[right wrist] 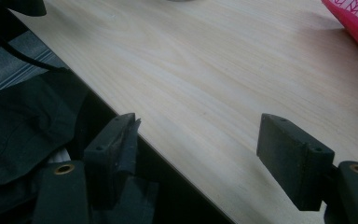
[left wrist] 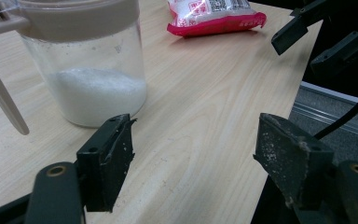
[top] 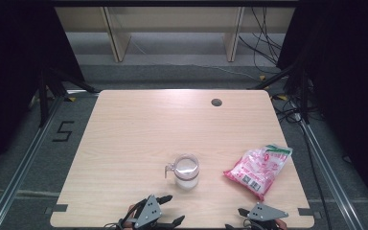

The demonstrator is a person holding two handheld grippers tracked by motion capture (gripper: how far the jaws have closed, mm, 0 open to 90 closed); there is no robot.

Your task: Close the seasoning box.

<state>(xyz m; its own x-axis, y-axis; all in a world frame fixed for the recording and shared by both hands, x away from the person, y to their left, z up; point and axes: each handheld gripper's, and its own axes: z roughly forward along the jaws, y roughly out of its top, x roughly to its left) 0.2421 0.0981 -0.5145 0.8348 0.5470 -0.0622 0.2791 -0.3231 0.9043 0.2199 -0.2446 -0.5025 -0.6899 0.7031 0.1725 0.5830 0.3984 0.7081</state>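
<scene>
A light wooden table [top: 139, 129] stood on grey floor. A pink bag [top: 258, 169] lay near its right edge, and left of it a clear jug [top: 186, 171] holding white grains. At the near edge the left gripper [top: 171, 208] and right gripper [right wrist: 196, 142] both gaped, grasping nothing.

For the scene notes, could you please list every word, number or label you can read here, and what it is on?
"5": black numeral marked on the floor left of the table.
Print on the pink and white bag: too small and blurred to read.
Clear jug: no text visible.
</scene>
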